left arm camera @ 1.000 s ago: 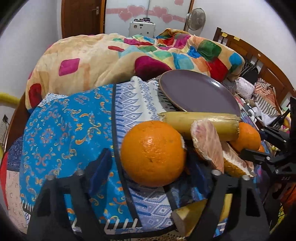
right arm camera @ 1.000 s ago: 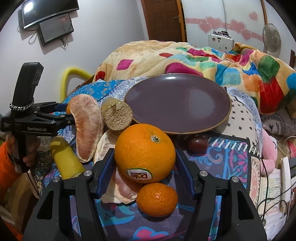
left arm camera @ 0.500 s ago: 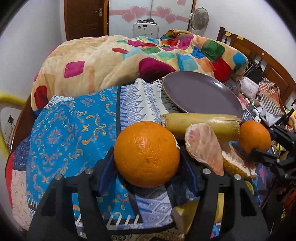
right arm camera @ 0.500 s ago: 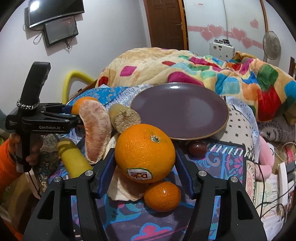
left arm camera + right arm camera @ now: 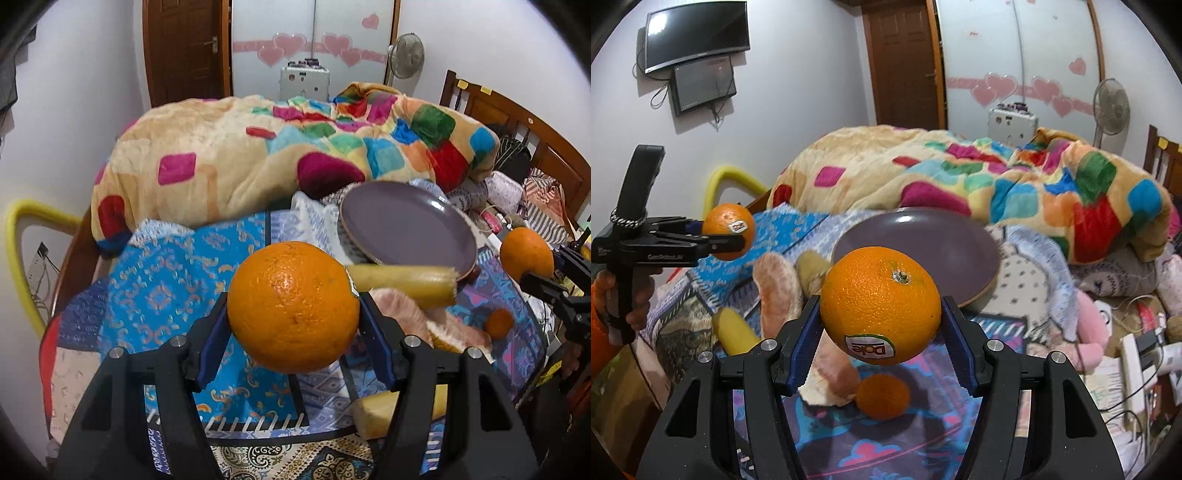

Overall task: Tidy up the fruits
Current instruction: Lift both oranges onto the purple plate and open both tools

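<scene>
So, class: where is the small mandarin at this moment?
The small mandarin lies on the patterned bedspread, below the right gripper's orange, beside the peeled pomelo.

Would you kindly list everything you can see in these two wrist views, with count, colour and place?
Large oranges: 2, orange; one clamped in the left gripper, one clamped in the right gripper, both off the bed.
Small orange: 1, orange, on the patterned cloth below the right gripper.
Peeled citrus segment: 1, pinkish, on the cloth left of the plate.
Cut yellowish stalks: 2, one beside the plate's near rim, one nearer the camera.
Plate: 1, purple, empty, on the bed.
Patterned cloth: blue, over the bed.
Blanket: multicoloured, behind the plate.
Fan: 1, far wall.
Screens: 2, dark, wall-mounted.
Left gripper: black, blue pads.
Right gripper: same.
</scene>
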Available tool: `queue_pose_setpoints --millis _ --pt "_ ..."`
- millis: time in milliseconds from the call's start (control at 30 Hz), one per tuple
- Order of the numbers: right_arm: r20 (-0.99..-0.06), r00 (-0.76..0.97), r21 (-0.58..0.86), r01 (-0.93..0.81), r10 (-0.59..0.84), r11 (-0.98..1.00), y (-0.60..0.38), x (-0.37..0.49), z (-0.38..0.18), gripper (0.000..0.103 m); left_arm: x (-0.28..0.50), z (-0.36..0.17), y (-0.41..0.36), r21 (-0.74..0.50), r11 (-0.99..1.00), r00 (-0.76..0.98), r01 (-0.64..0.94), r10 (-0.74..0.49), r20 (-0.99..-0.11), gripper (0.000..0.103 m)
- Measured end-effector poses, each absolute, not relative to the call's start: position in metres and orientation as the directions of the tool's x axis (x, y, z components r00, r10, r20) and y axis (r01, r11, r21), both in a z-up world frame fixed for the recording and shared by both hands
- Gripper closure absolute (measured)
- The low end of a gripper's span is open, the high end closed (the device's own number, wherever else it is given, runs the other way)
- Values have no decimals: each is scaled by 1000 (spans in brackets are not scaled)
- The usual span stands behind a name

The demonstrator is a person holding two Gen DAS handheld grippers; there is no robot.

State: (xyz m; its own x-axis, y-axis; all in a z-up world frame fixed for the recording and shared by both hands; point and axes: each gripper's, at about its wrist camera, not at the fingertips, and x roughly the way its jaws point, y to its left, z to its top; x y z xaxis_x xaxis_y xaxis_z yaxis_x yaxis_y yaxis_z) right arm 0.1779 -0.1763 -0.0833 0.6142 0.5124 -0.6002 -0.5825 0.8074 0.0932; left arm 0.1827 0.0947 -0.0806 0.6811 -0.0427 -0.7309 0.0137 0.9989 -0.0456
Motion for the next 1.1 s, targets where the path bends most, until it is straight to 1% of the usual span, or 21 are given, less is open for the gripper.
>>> queue_pose_setpoints --millis 300,600,833,1000,1100 --pt "-562 684 45 -536 465 843 -192 191 -62 44 202 -57 70 -45 997 721 63 -77 -689 37" --pt "-544 714 30 -509 441 860 -196 213 -58 44 243 -58 40 -44 992 714 117 -115 -691 37" --pt "-579 697 45 -491 423 870 -193 247 -76 44 277 -73 29 -100 987 669 127 -160 -726 37" --pt "-615 671 53 -487 413 872 -187 271 -93 44 298 -85 17 -80 988 646 131 -146 -749 37" --pt "-638 662 30 -489 393 872 -181 281 -103 44 309 -93 12 -60 989 627 133 -131 -768 37"
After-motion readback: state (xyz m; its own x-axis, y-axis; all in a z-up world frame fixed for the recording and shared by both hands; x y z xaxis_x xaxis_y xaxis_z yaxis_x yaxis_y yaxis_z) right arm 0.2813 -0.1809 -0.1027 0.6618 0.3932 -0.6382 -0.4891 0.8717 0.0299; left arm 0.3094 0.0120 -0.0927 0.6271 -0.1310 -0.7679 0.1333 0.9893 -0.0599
